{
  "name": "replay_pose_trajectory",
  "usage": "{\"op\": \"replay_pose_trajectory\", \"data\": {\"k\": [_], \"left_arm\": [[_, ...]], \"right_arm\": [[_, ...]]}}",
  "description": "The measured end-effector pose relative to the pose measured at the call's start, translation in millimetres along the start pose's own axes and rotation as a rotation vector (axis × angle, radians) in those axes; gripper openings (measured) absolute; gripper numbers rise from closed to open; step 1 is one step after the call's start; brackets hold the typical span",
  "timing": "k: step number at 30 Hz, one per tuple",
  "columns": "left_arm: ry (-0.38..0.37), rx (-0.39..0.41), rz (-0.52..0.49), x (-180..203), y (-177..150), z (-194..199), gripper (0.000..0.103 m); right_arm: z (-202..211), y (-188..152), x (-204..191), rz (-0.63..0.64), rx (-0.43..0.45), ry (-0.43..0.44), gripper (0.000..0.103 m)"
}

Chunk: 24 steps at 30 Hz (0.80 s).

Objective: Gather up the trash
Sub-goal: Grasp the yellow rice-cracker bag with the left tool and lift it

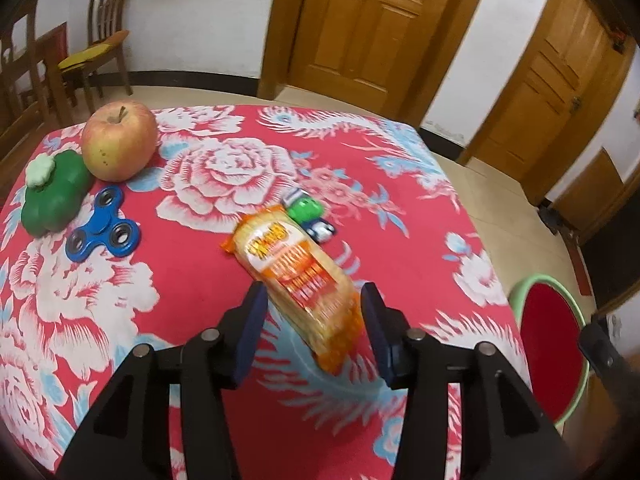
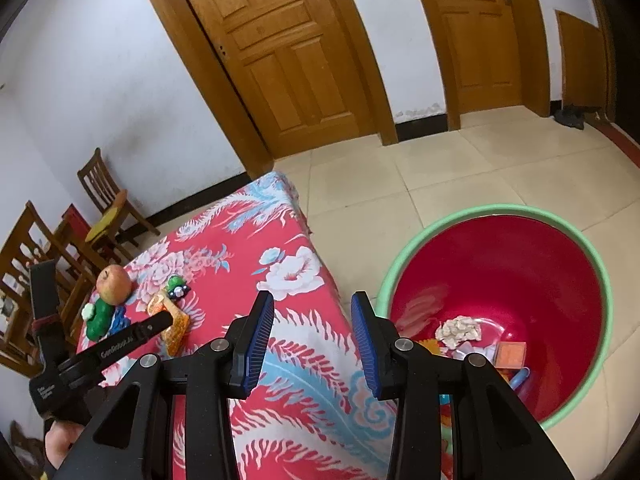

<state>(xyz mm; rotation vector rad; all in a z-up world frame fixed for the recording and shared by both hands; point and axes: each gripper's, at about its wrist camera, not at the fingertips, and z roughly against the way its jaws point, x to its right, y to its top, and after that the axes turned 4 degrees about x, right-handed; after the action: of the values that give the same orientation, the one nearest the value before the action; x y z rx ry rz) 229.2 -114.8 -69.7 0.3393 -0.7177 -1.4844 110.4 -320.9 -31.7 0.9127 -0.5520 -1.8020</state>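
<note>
Already the red bin (image 2: 560,264) holds scraps; left tool (image 1: 312,328), jaws apart, straddles the cracker packet (image 1: 296,276); right tool (image 2: 312,340) gapes empty.

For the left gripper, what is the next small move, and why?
Probably close the left gripper on the snack pack: the pack lies between its open fingers, apparently not yet gripped, and is likely trash for the bin.

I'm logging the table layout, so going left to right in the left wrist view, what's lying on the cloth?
Green toy → apple → cracker pack → bin, which stands off the table on the floor.
</note>
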Motion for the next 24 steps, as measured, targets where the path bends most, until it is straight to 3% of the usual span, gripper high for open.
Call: {"op": "replay_pose_trajectory", "data": {"k": [15, 24], "left_arm": [[0.034, -0.003, 0.052, -2.7, 5.9, -23.0, 0.055], [0.058, -0.008, 0.024, 4.5, 6.0, -26.7, 0.059]], "right_arm": [[-16.0, 0.6, -2.9, 0.013, -0.033, 0.019, 0.041], [-16.2, -0.6, -3.9, 0.013, -0.036, 0.021, 0.041]]}}
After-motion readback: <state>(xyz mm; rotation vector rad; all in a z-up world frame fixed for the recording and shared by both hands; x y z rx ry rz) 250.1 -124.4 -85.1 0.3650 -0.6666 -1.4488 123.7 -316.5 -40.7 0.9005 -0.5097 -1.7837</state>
